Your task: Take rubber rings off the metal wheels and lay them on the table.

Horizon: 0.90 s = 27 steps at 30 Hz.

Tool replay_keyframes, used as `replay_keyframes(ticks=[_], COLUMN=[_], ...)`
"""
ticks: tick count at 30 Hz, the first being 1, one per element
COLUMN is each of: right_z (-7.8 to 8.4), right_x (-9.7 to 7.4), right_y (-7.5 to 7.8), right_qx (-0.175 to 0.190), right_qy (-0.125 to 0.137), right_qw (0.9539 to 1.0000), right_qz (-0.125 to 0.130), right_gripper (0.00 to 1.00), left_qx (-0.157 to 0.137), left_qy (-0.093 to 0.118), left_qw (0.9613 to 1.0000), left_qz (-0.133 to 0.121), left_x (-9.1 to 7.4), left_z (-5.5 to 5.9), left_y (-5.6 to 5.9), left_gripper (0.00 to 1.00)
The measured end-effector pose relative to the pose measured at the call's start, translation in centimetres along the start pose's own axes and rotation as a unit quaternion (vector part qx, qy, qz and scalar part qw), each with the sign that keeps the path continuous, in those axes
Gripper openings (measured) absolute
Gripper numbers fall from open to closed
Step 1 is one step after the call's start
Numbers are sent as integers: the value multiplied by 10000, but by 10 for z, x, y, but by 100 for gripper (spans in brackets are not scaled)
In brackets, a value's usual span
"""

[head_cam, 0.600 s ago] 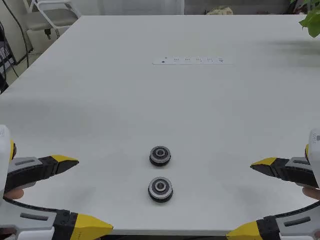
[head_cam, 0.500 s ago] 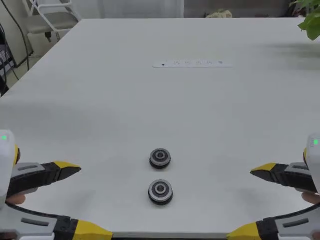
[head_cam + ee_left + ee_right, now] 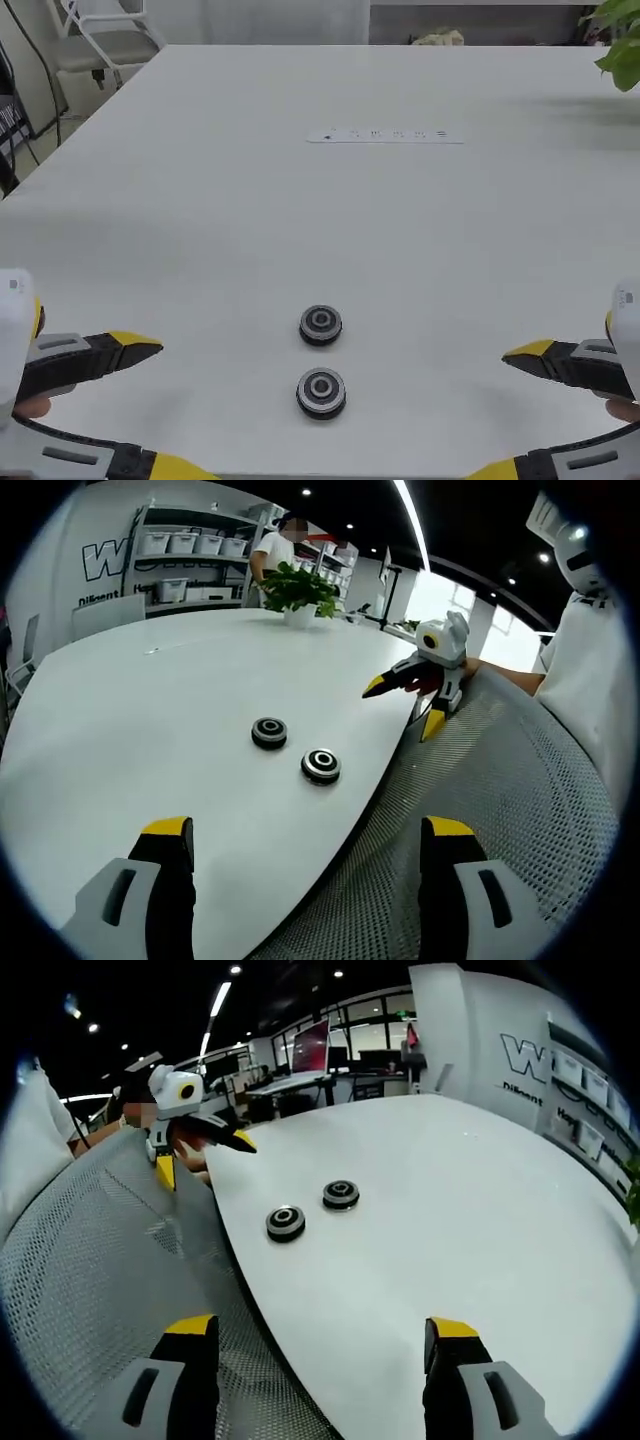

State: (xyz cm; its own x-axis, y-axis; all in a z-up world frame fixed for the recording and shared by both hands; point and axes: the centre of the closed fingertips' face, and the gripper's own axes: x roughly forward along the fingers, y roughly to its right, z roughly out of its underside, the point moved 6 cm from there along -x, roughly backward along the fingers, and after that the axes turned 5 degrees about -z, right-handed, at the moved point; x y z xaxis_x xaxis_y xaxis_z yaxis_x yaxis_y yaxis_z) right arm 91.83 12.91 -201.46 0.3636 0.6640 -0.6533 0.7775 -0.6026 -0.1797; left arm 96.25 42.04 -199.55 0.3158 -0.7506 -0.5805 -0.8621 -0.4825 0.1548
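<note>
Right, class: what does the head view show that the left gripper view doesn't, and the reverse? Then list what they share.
Head view adds the socket strip, readable as a row of outlets in the table.
Left gripper view adds shelves of bins, a person standing behind the plant, ceiling lights and grey mesh beside the table.
Shared: the table, the plant, the near wheel and far wheel with rubber rings on, and the left gripper and right gripper, both open.
</note>
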Motion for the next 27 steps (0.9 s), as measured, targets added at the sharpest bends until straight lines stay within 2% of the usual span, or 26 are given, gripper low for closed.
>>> replay_keyframes(ticks=[6,27], right_z=[1,-2], right_x=[1,0], right_y=[0,0], right_qx=[9,76], right_qy=[-31,59], right_qw=[10000,10000], right_qz=[1,4], right_gripper=[83,83], left_qx=[-32,-8], left_qy=[80,30], left_qw=[10000,10000], left_qz=[-12,10], left_x=[0,1], left_z=[-2,-2], left_y=[0,0], left_gripper=[92,92])
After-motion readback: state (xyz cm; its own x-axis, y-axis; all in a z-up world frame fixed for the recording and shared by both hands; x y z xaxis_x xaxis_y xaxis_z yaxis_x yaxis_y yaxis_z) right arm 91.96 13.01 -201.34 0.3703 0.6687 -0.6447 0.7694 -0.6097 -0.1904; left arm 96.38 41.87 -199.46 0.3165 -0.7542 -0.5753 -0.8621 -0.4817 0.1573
